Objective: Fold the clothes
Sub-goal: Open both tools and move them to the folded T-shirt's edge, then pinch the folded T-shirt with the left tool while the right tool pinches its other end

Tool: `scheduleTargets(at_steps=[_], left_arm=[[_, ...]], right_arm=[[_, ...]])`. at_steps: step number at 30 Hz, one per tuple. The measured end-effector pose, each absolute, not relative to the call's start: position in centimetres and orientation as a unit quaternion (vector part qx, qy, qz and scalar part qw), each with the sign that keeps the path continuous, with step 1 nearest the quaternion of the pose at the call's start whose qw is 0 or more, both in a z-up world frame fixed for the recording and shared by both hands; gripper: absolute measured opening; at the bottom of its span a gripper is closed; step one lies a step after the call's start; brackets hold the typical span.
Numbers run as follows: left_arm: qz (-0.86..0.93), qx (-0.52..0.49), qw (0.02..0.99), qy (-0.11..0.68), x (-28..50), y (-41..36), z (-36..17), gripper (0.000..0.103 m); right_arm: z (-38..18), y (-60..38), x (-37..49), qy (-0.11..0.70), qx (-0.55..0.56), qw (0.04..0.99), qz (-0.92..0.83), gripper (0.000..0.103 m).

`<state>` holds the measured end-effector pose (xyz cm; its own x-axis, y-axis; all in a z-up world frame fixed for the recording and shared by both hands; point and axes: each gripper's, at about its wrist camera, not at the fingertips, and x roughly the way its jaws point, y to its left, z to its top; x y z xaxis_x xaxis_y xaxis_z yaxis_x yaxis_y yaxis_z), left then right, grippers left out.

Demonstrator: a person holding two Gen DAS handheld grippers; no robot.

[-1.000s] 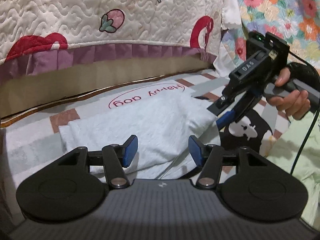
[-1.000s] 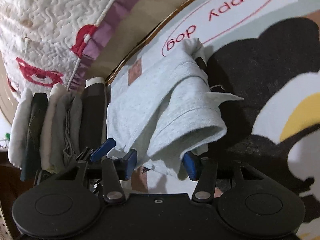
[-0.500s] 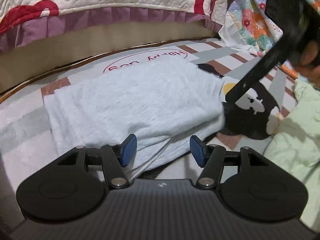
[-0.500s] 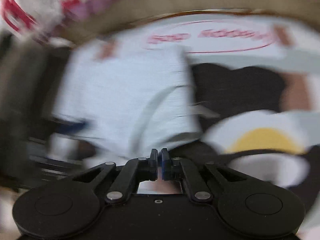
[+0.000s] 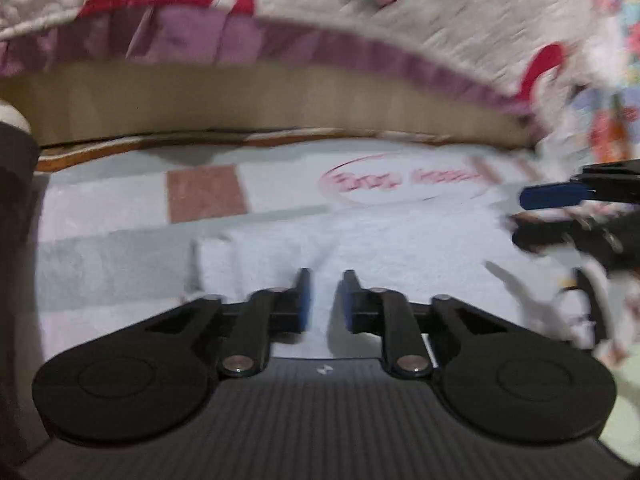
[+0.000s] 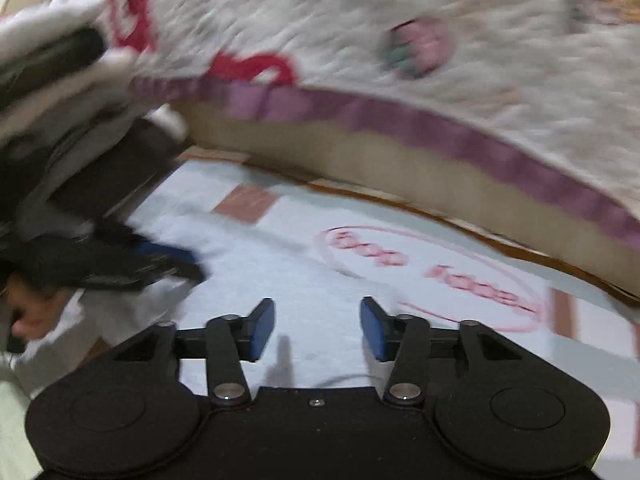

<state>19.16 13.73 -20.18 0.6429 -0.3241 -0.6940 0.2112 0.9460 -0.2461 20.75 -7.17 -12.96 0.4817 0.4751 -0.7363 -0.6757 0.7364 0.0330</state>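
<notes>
Quilted white bedcover (image 5: 460, 40) hangs behind the printed mat (image 5: 120, 216), where pale grey clothing (image 5: 400, 248) lies. Left hand-held gripper (image 5: 326, 300) has just narrowed over it, gripping nothing; right hand-held gripper (image 6: 318, 328) has just reopened wide, empty.

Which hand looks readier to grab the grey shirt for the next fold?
Probably left. The left gripper sits over the shirt near its edge, jaws just closing to a narrow gap. The right gripper has just been opening its jaws wide, gripping nothing.
</notes>
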Motion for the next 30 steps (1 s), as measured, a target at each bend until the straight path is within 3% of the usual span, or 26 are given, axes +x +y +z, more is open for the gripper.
scheduleTargets(at_steps=[1,8,10,17,19,20,21,22,27,30], left_arm=[[-0.142,-0.077,0.901,0.402,19.8,13.9,-20.2,0.003],[-0.126,-0.063,0.904,0.403,19.8,13.6,-20.2,0.003],[-0.123,-0.059,0.906,0.401,18.8,13.7,-20.0,0.003],[-0.102,-0.040,0.909,0.401,14.3,14.9,-19.1,0.003],[-0.084,0.012,0.914,0.398,12.6,14.3,-19.2,0.006],[-0.069,0.054,0.915,0.393,11.9,13.7,-19.3,0.013],[-0.050,0.086,0.916,0.389,11.4,13.4,-19.3,0.034],[-0.038,0.078,0.915,0.393,11.2,13.8,-19.3,0.044],[-0.017,-0.107,0.893,0.437,10.4,18.2,-18.9,0.044],[-0.022,-0.204,0.880,0.428,8.6,20.1,-18.9,0.047]], right_arm=[[-13.9,-6.8,21.5,0.385,-0.135,0.848,0.338,0.055],[-18.7,-9.2,24.4,0.391,-0.086,0.860,0.315,0.058],[-19.3,-10.6,24.4,0.396,-0.064,0.864,0.304,0.072],[-21.0,-13.3,24.1,0.433,0.027,0.853,0.288,0.073],[-21.2,-13.4,24.0,0.433,0.033,0.853,0.288,0.073],[-21.2,-13.4,23.8,0.432,0.033,0.854,0.288,0.073],[-21.2,-13.4,23.8,0.433,0.033,0.854,0.288,0.073],[-21.1,-13.4,23.7,0.434,0.032,0.853,0.287,0.073],[-19.0,-14.1,23.1,0.439,0.009,0.871,0.221,0.074],[-17.4,-16.5,21.6,0.444,0.066,0.881,0.152,0.074]])
